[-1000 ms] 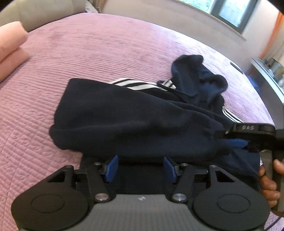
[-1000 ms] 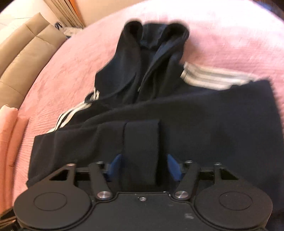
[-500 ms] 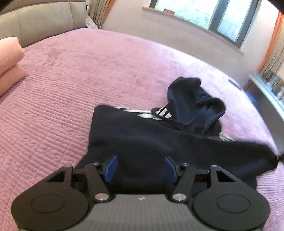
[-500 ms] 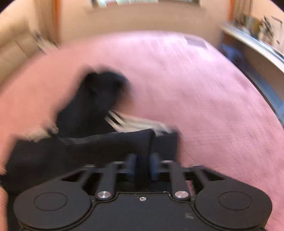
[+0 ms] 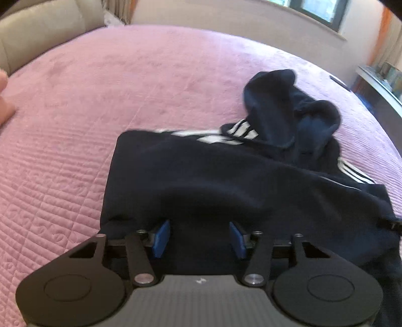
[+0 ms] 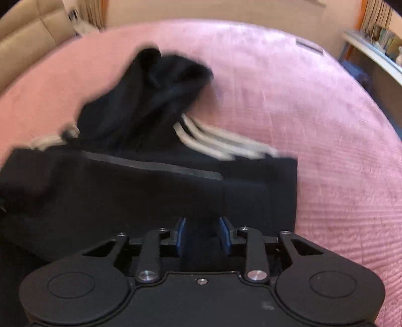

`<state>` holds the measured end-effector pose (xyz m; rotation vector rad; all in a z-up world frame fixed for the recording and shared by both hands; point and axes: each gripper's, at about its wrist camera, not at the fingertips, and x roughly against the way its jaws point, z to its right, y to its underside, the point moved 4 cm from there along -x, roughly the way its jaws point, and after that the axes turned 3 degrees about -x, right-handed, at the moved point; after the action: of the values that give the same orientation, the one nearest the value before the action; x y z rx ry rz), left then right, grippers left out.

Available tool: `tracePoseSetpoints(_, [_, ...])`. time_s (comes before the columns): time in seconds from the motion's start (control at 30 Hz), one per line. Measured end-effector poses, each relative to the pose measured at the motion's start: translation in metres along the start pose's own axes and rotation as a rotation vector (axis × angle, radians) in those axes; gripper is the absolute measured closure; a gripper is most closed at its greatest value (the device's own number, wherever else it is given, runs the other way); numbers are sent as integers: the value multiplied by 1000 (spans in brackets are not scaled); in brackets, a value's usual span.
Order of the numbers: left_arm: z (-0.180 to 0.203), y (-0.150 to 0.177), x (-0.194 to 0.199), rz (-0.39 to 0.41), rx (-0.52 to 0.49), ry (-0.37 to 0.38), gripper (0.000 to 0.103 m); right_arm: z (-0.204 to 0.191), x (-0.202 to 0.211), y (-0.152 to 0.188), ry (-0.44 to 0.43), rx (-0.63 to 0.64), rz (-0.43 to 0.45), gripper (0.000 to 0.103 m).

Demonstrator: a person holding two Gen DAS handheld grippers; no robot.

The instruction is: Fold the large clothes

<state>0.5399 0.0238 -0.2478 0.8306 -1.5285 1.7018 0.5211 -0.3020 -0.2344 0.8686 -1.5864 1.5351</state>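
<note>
A navy hoodie with white stripes (image 5: 213,176) lies on the pink bedspread (image 5: 125,88), hood (image 5: 296,110) at the far side. My left gripper (image 5: 198,239) has its blue pads wide apart with the hoodie's near edge lying between them. In the right wrist view the same hoodie (image 6: 125,176) fills the near left, hood (image 6: 163,83) far. My right gripper (image 6: 202,235) is partly shut on a fold of the hoodie's hem, cloth bunched between the pads.
A beige sofa (image 5: 37,32) stands beyond the bed at the far left. A window wall (image 5: 251,17) runs behind. A shelf with books (image 6: 377,47) stands at the right. Bare bedspread (image 6: 339,151) lies right of the hoodie.
Both grippers have pulled the hoodie's near edge back toward me, and the cloth now lies flatter. My right gripper swung round and its pads stand slightly wider than half a second ago.
</note>
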Motion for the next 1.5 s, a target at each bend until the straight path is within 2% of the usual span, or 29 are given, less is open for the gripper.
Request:
tracePoseSetpoints(0.03, [-5,0,-3,-8,8,-5,64,5,-5,3,39,-5,-31,73])
tracePoseSetpoints(0.1, [-18,-1,-2,-16,33,-4,77,23,2,4,9,-61,-25,73])
tracePoseSetpoints(0.17, [-29,-5,8,-22,73,8,79,39,18,-2,100,-101,-20,70])
tracePoseSetpoints(0.2, [-31,-8,16,-10,85,34,77,44,27,-7,125,-111,7,67])
tracePoseSetpoints(0.23, [-31,-12,24,9,90,70,72,45,35,-12,114,-126,36,67])
tracePoseSetpoints(0.3, [-23,-22,33,50,65,136,62,41,39,-24,45,-151,61,67])
tracePoseSetpoints(0.33, [-18,-27,32,63,48,140,57,34,36,-28,16,-140,58,67])
tracePoseSetpoints(0.4, [-6,-36,17,53,16,95,58,17,21,-31,23,-84,24,65])
tracePoseSetpoints(0.47, [3,-45,4,25,-1,71,61,12,4,-31,41,-80,-49,65])
tracePoseSetpoints(0.53, [16,-63,3,53,-19,133,59,17,3,-36,-16,-143,-58,65])
tracePoseSetpoints(0.63, [48,-104,0,128,-111,174,49,16,24,-61,-93,-113,72,63])
tracePoseSetpoints(0.7, [72,-138,-12,165,-162,190,49,12,30,-85,-104,-82,153,52])
tracePoseSetpoints(0.8, [103,-186,-41,195,-203,208,45,17,13,-127,-132,-120,208,50])
tracePoseSetpoints(0.93, [128,-228,-89,168,-205,184,42,23,-22,-170,-214,-176,244,49])
tracePoseSetpoints(1.0, [131,-239,-111,138,-184,186,42,23,-40,-181,-232,-199,226,43])
tracePoseSetpoints(1.17, [133,-241,-149,86,-204,193,42,18,-75,-190,-255,-229,162,43])
tracePoseSetpoints(1.3, [140,-241,-173,78,-230,196,44,11,-97,-195,-240,-216,131,43])
tracePoseSetpoints(1.37, [139,-242,-182,57,-214,199,57,7,-108,-197,-224,-212,108,47])
tracePoseSetpoints(1.4, [138,-242,-184,46,-211,195,83,4,-113,-198,-212,-209,92,61])
tracePoseSetpoints(1.43, [137,-243,-185,43,-213,195,92,2,-115,-199,-208,-199,77,86])
tracePoseSetpoints(1.47, [134,-244,-181,61,-215,198,92,0,-115,-200,-201,-193,78,95])
tracePoseSetpoints(1.5, [129,-246,-174,91,-212,200,93,-1,-111,-202,-192,-192,101,95])
